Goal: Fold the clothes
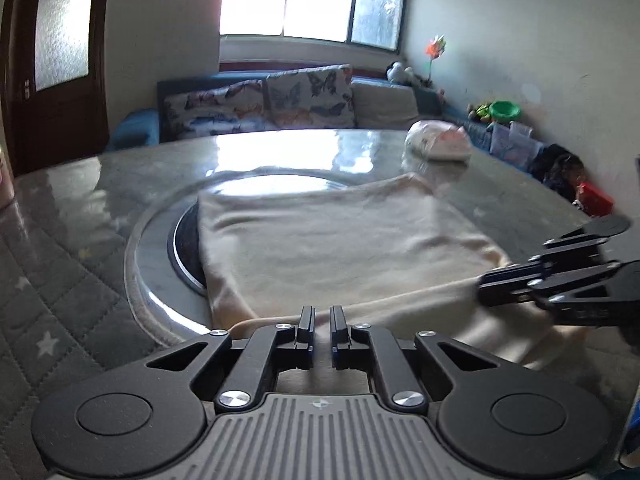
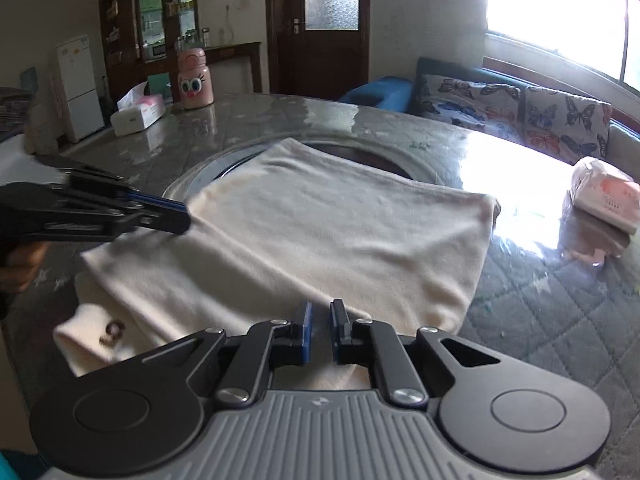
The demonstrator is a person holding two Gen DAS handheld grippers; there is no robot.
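A cream garment (image 1: 340,248) lies partly folded on the table, over a round glass turntable (image 1: 160,240). It also shows in the right wrist view (image 2: 320,236), with a cuff bearing a small brown mark (image 2: 114,330) at the near left. My left gripper (image 1: 322,320) has its jaws nearly closed on the garment's near edge. It shows from the side in the right wrist view (image 2: 180,216), pinching the cloth's left edge. My right gripper (image 2: 320,320) has its jaws nearly closed on the near fold. It shows in the left wrist view (image 1: 486,286) at the cloth's right edge.
A plastic bag (image 1: 438,142) lies at the table's far right, also in the right wrist view (image 2: 604,196). A tissue box (image 2: 138,114) and a pink bottle (image 2: 195,80) stand at the far left. A sofa with butterfly cushions (image 1: 304,98) is behind the table.
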